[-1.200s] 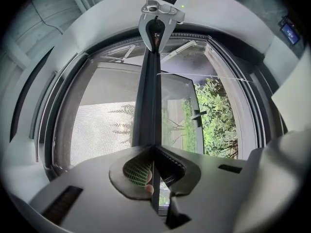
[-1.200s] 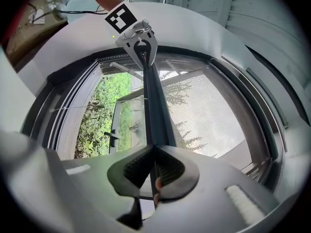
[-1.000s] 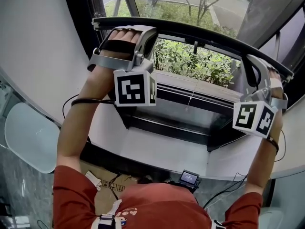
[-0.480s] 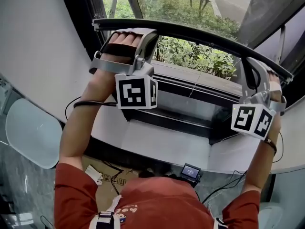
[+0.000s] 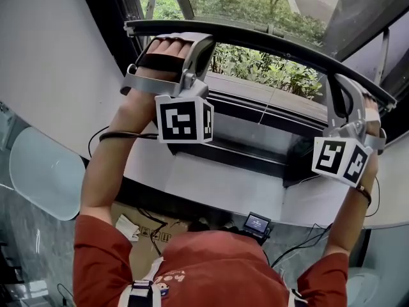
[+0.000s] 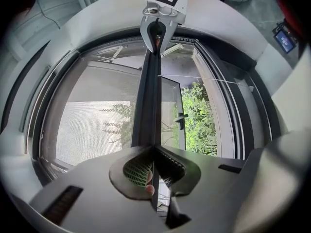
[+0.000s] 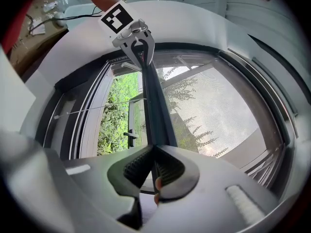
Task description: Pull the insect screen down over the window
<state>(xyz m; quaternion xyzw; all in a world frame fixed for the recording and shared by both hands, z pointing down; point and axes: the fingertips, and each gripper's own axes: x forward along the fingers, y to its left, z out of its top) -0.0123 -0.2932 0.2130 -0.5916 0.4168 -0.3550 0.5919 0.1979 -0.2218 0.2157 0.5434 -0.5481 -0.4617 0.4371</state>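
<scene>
The insect screen's dark bottom bar [image 5: 268, 43] runs across the window from upper left to right. My left gripper [image 5: 192, 40] is shut on its left part and my right gripper [image 5: 339, 85] is shut on its right part. In the left gripper view the bar [image 6: 148, 91] runs from the left gripper [image 6: 154, 148] up to the other gripper, with grey mesh [image 6: 97, 120] on its left. In the right gripper view the bar [image 7: 158, 106] leaves the right gripper [image 7: 154, 148], and mesh [image 7: 218, 110] lies to its right. Green shrubs [image 5: 268, 72] show in the gap under the bar.
A dark window sill [image 5: 255, 117] and a white ledge [image 5: 217, 184] lie below the bar. On the floor sit a cardboard box [image 5: 137, 245], a small screen device [image 5: 257, 223] and cables [image 5: 300, 248]. A white chair [image 5: 38, 178] stands at the left. A window handle [image 6: 181, 120] shows outside.
Both grippers have come down a little with the bar. The strip of shrubs between the bar and the sill is narrower than a second ago.
</scene>
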